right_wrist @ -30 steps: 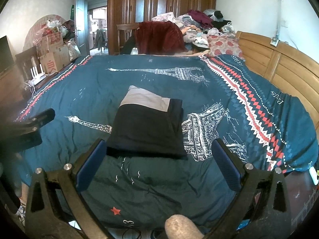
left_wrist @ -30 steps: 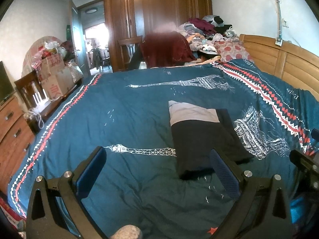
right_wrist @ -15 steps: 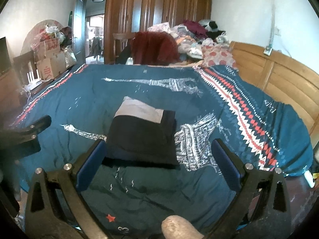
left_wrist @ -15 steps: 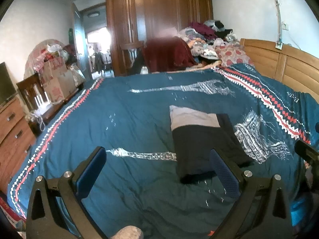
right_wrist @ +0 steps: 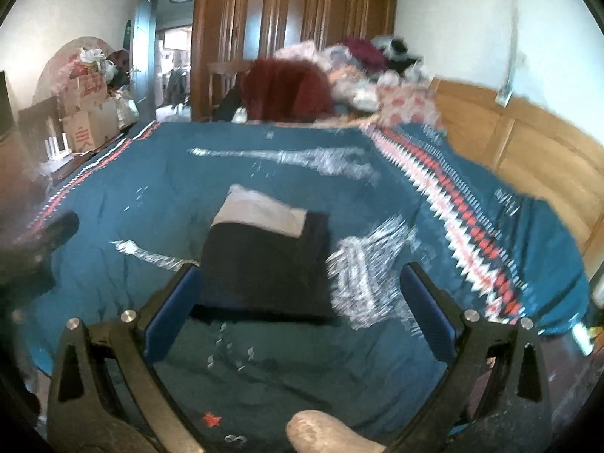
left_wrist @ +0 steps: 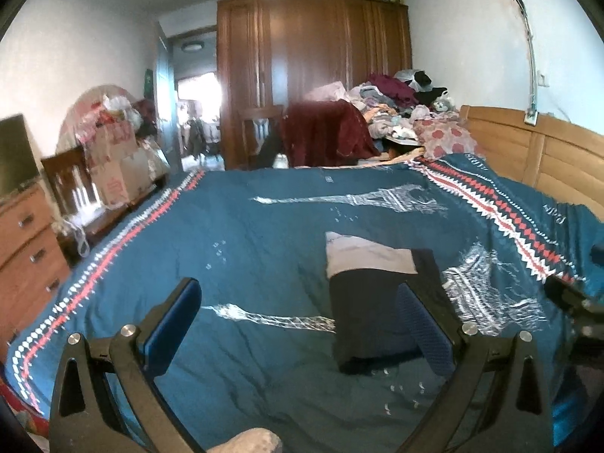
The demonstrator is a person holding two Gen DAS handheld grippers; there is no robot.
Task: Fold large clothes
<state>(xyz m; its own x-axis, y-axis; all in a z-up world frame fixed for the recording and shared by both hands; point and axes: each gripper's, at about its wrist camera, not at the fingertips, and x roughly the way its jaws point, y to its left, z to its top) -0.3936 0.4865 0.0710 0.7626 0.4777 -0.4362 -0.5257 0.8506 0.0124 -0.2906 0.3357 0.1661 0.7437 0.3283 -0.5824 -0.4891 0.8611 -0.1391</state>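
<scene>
Fingers (left_wrist: 181,324) of the left gripper (left_wrist: 302,324) spread wide, blue pads, nothing between them, held above the near part of the bed. Right gripper (right_wrist: 302,309) fingers (right_wrist: 426,313) likewise wide apart and empty, also over the near edge. Right view is motion-blurred.

Folded garment (left_wrist: 373,302) lies flat on the bedspread (left_wrist: 264,226), a dark rectangle with a light grey panel at its far end and a dark navy strip along its right side. In the left view it sits to the right of centre, its near right corner behind the right finger pad. In the right view the folded garment (right_wrist: 264,264) sits roughly centred between the fingers, just beyond them. Neither gripper touches it.

Bedspread is teal with white Eiffel Tower prints and a red-white zigzag border; it covers the whole bed. Wooden headboard (left_wrist: 528,158) runs along the right side. At the far end, a heap of unfolded clothes (left_wrist: 396,113), with a dark red cloth draped over a chair (left_wrist: 324,132). Tall wooden wardrobe (left_wrist: 313,68) behind, open doorway (left_wrist: 196,105) to its left. Cardboard boxes (left_wrist: 117,166) and bags stacked at left, a chest of drawers (left_wrist: 26,241) at the left edge. A light grey rounded part of the person's hand shows at the bottom edge in both views.
</scene>
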